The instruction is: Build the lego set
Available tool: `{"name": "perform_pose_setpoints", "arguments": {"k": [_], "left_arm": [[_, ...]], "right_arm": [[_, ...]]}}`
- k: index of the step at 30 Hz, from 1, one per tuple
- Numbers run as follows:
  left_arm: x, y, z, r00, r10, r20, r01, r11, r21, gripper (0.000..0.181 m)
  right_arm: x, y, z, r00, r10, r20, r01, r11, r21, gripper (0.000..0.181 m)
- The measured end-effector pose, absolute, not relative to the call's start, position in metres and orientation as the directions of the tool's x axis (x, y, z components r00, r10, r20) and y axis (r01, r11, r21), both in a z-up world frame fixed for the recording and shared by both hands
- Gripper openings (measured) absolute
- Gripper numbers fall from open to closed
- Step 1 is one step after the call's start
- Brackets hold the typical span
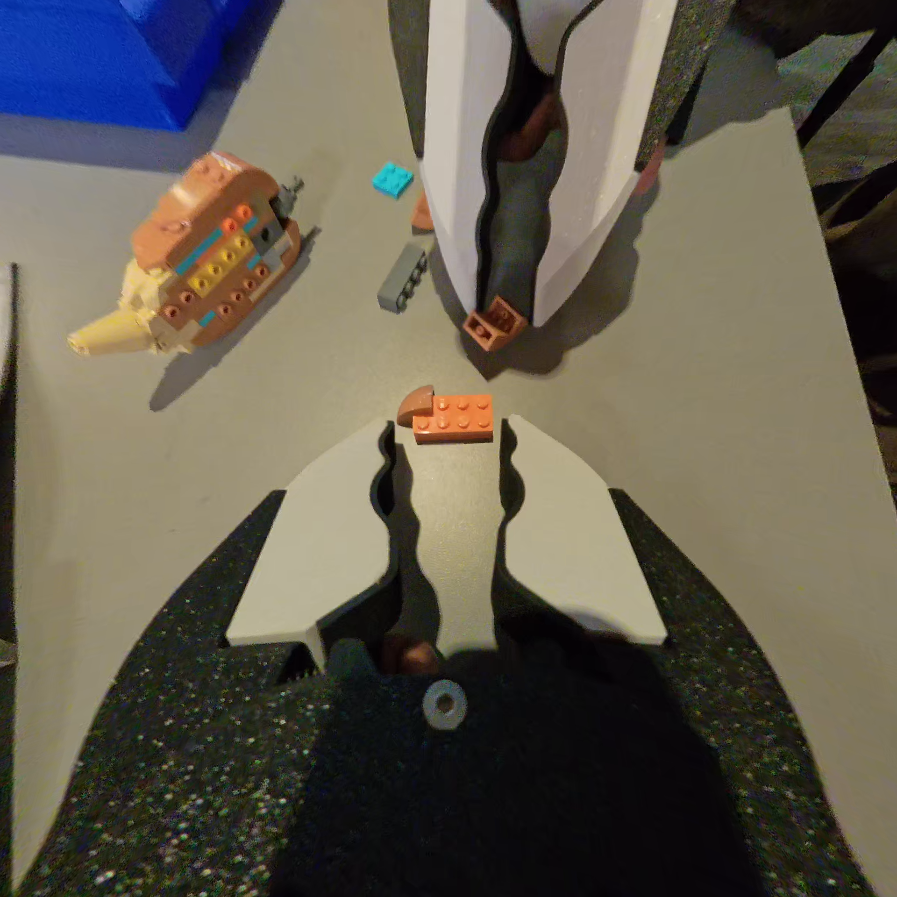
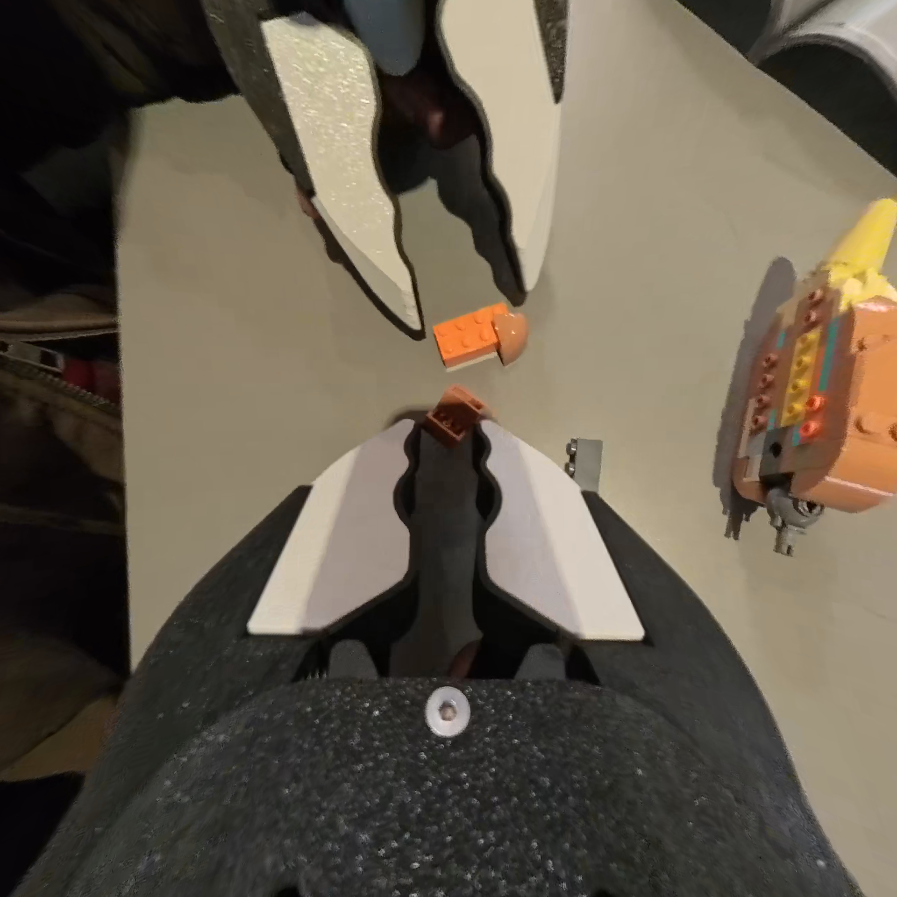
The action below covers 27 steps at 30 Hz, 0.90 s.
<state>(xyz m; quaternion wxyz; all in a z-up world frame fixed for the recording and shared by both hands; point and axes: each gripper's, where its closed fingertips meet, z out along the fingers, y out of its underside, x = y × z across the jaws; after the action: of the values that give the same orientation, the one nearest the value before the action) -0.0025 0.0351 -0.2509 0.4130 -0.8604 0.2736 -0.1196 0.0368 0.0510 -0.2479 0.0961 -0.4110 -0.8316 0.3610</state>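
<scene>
two grippers face each other, tip to tip, over a grey table [image 1: 679, 437]. the right gripper [image 2: 449, 424], seen across from the left one at [image 1: 505, 320], has its fingers closed on a small brown brick [image 2: 452, 418], pinched at the very tips and tilted, its hollow underside showing in the right wrist view. the left gripper [image 1: 449, 424] has its fingers spread wide and holds nothing; it shows opposite in the right wrist view at [image 2: 466, 310]. just beyond the left gripper's tips, and between the two grippers, an orange plate [image 1: 456, 417] lies flat on the table with a rounded brown piece [image 1: 413, 402] on one end. the brown brick hangs near the plate, apart from it. off to the left gripper's left sits a partly built model [image 1: 204, 262] in brown, tan and yellow. a grey brick [image 1: 403, 284] and a teal plate [image 1: 393, 180] lie beside the right gripper's fingers.
</scene>
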Motion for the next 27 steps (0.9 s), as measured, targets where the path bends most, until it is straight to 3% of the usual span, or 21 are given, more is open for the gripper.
{"name": "perform_pose_setpoints", "arguments": {"k": [6, 13, 27], "left_arm": [[0.021, 0.037, -0.229, 0.776, -0.630, 0.006, -0.330, -0.415, -0.848, 0.036], [0.032, 0.031, -0.230, 0.747, -0.642, 0.170, -0.233, -0.494, -0.838, 0.021], [0.020, 0.032, -0.229, 0.692, -0.469, 0.549, 0.100, -0.691, -0.716, 0.008]], "right_arm": [[0.040, 0.033, -0.236, -0.745, 0.640, -0.185, 0.568, 0.465, -0.679, 0.020], [0.035, 0.030, -0.235, -0.803, 0.590, -0.089, 0.507, 0.596, -0.623, 0.021], [0.021, 0.024, -0.221, -0.820, 0.572, -0.009, 0.426, 0.601, -0.677, 0.017]]}}
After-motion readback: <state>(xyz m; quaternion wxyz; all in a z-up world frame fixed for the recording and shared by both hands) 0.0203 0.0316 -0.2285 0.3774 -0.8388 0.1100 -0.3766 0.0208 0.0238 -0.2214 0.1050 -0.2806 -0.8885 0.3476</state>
